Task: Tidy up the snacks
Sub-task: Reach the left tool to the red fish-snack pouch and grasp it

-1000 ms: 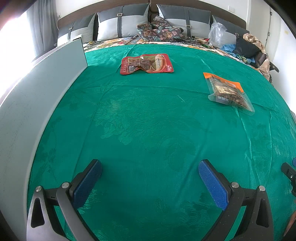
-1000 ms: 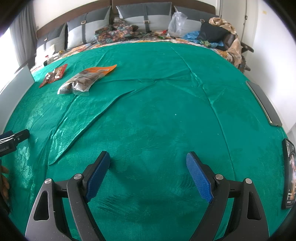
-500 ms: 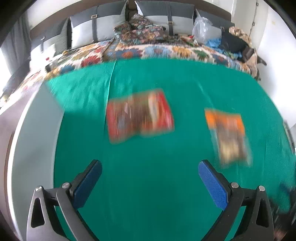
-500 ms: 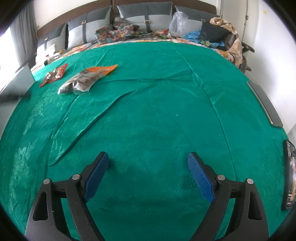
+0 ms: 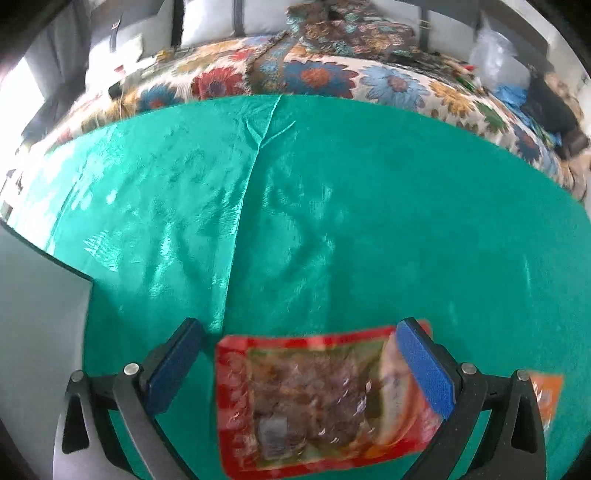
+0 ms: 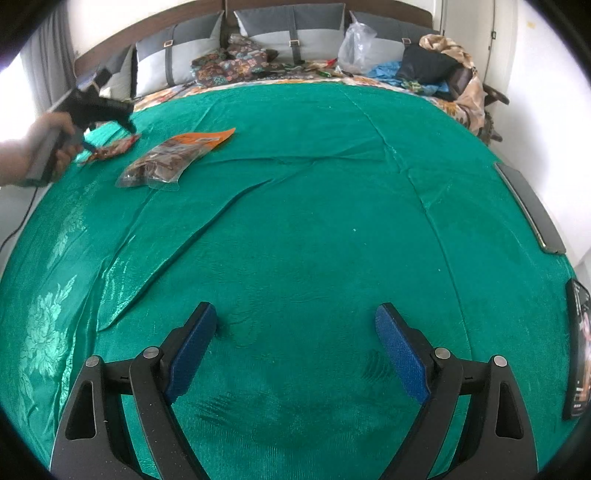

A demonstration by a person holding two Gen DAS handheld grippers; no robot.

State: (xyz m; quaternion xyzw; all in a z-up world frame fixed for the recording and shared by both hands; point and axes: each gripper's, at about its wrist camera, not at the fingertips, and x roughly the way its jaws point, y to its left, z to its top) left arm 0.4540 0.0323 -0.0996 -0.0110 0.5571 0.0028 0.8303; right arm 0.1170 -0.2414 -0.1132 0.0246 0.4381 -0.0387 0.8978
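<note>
Broadly, the scene is being filled by a green cloth (image 6: 314, 221) spread over a bed, with a flowered bedspread (image 5: 317, 74) showing along its far edge and grey-and-white cushions (image 6: 295, 33) being propped against the headboard beyond. At the left edge of the left wrist view, a pale flat panel (image 5: 37, 314) is being seen beside the cloth. The right gripper (image 6: 295, 347) is being held with its jaws spread wide over bare cloth at the near side, nothing between its blue pads. The left gripper (image 5: 299, 360) is likewise being held wide open, poised over the red snack packet (image 5: 321, 398), which is lying flat on the cloth between the two fingers; whether the right pad is touching it cannot be told through the blur. In the right wrist view, a hand (image 6: 44, 144) is being seen gripping that tool's handle at the far left. The orange-topped snack bag (image 6: 173, 158) is lying just right of the red packet.
</note>
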